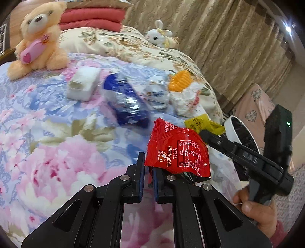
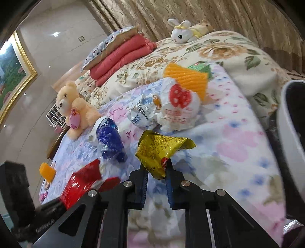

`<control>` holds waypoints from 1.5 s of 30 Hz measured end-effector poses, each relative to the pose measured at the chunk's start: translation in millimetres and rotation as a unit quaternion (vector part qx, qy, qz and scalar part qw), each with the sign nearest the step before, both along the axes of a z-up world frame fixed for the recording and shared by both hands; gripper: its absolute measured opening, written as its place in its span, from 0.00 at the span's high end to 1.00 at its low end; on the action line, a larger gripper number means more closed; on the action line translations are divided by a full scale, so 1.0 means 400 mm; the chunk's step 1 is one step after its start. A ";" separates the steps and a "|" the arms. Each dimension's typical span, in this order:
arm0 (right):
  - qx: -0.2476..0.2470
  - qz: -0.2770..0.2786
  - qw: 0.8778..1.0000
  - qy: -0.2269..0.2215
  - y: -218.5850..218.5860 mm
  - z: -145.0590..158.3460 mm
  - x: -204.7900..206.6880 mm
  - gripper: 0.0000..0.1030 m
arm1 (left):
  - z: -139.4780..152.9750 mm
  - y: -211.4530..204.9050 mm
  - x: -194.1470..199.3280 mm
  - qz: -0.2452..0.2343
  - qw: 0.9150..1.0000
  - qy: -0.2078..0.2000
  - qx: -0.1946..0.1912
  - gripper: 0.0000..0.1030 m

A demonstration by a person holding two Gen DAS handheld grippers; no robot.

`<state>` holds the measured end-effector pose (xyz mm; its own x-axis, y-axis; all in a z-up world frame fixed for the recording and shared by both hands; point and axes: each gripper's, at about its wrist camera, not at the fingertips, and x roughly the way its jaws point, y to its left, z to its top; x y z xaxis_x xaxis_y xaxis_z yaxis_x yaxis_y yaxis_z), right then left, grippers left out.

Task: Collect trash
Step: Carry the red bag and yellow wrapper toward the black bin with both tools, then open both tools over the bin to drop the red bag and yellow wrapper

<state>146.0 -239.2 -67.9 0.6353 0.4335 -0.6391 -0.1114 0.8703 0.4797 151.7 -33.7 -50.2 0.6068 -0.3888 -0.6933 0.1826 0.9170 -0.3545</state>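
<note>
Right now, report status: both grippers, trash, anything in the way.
Left gripper shut on red wrapper. Right gripper shut on yellow wrapper. White bin at right. Blue wrapper, crumpled bags left on bed.

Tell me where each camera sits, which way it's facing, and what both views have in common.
Left wrist: rides the left hand-held gripper, looking forward across the bed; its fingers pinch a red wrapper; the right hand-held gripper and the person's hand show.
Right wrist: rides the right hand-held gripper, looking along the bed toward the curtain; its fingers grip a yellow wrapper.
Shared: teddy bear, white bunny, blue wrapper, white bin.
</note>
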 end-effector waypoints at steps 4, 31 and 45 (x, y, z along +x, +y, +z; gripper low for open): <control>0.003 -0.013 1.000 -0.012 -0.058 0.026 -0.047 0.84 | 0.008 -0.047 0.003 -0.020 1.000 -0.001 0.003 0.94; -0.016 -0.144 0.989 -0.019 -0.421 0.071 -0.176 0.84 | 0.098 -0.432 0.048 -0.148 0.988 -0.034 0.033 0.94; -0.011 -0.163 0.987 -0.006 -0.506 0.052 -0.171 0.84 | 0.103 -0.572 0.084 -0.179 0.982 -0.035 0.052 0.94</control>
<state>77.8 -441.7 -47.1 0.7469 0.1902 -0.6372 0.1706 0.8714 0.4600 185.3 -262.6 -9.2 0.4918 -0.5147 -0.7023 0.5195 0.8207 -0.2376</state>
